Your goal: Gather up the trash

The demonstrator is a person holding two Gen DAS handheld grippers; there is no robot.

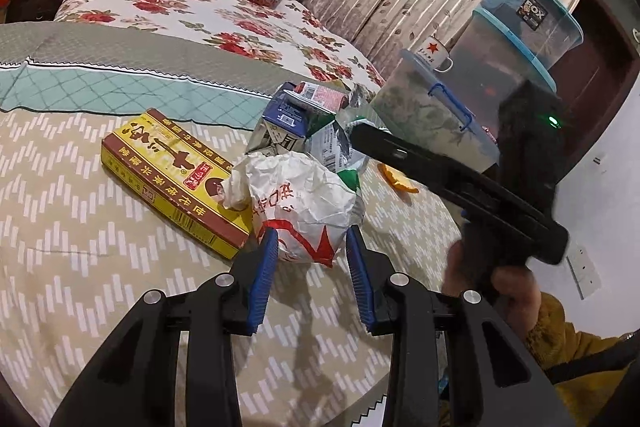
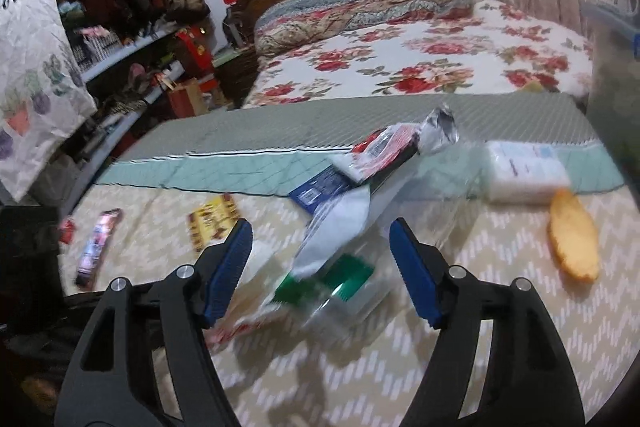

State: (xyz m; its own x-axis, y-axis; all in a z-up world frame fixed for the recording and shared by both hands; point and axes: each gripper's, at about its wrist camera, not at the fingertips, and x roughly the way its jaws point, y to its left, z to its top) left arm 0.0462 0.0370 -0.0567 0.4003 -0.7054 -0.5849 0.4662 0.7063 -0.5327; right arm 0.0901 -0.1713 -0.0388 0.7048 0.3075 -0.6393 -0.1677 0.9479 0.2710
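On the bed cover lies a pile of trash. In the left wrist view my left gripper [image 1: 312,241] is closed around a crumpled white paper wrapper [image 1: 296,203] with red print, its blue pads touching both sides. A yellow and brown box [image 1: 172,179] lies to its left, a flattened carton [image 1: 288,123] behind it. My right gripper [image 2: 320,243] is open above a blurred white and green wrapper [image 2: 336,259] and the carton [image 2: 360,163]. Its black body [image 1: 460,183] shows in the left wrist view. An orange peel [image 2: 574,243] lies at the right.
A tissue pack [image 2: 524,167] lies near the peel. A small pink packet [image 2: 98,243] lies at the left. Stacked plastic storage boxes [image 1: 516,39] with a star mug [image 1: 436,55] stand at the right. Shelves [image 2: 120,39] stand at the left, and the floral bed [image 2: 420,59] lies behind.
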